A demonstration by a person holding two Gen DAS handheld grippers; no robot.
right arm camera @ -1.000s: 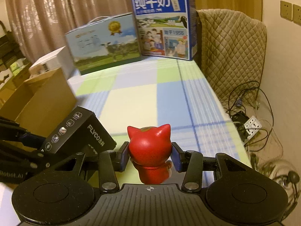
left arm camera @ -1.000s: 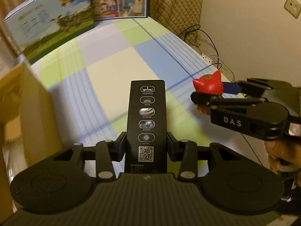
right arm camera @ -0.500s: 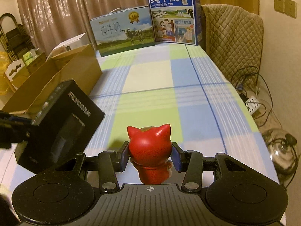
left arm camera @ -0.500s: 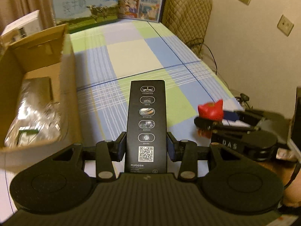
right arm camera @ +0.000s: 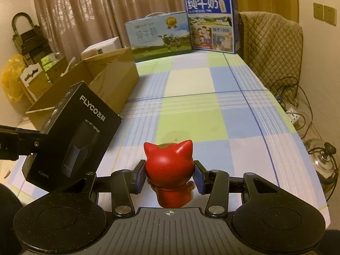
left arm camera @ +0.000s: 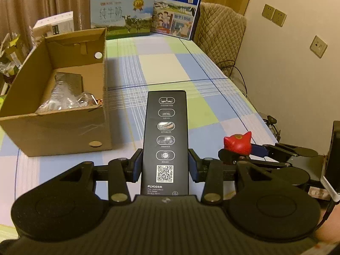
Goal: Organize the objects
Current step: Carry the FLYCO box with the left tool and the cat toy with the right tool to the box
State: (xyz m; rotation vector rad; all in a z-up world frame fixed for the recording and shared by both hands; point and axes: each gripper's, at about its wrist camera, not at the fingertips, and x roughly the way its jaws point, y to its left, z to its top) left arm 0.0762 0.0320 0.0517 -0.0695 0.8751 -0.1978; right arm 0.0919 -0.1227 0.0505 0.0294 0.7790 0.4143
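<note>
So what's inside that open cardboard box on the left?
Inside the cardboard box, crinkled clear plastic wrapping lies on the floor, covering a dark flat item. What it is, and anything below the near wall, is hidden.

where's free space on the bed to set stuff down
The checked bedspread is bare from the cardboard box across to the wall-side edge, and back to the two milk cartons. The box's near end is crowded with plastic-wrapped items; its far end looks bare.

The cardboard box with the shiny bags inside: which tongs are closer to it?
Left. The left tongs, holding the black box, sit just beside the cardboard box. The right tongs, gripping the red cat, are farther off, beyond the left ones.
</note>
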